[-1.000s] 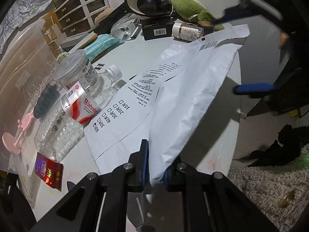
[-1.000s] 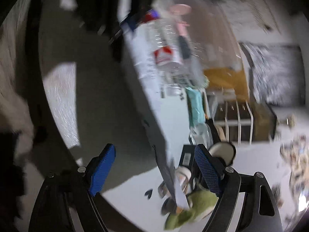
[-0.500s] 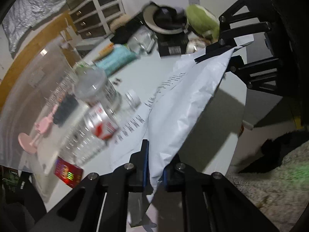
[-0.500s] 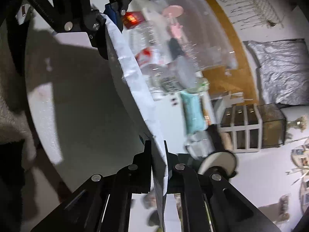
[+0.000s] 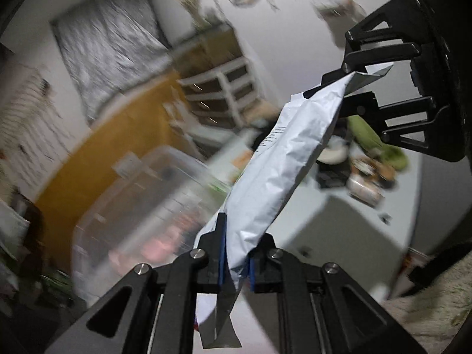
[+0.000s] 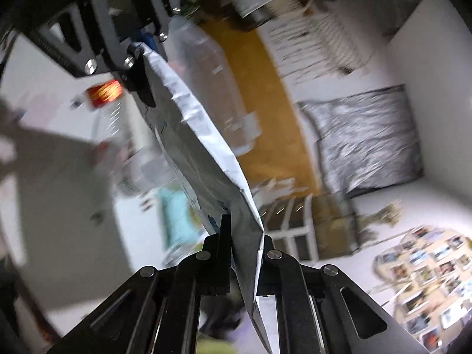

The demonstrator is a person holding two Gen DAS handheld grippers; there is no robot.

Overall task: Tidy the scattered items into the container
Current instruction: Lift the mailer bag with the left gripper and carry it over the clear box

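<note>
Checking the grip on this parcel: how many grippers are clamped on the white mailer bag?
2. The left gripper pinches one end of the white mailer bag; the right gripper pinches the opposite end. No other gripper is in view.

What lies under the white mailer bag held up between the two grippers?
Below the white mailer bag held by the left gripper and right gripper is the white table, with blurred bottles and a clear bin beside it. Blur hides finer detail.
</note>
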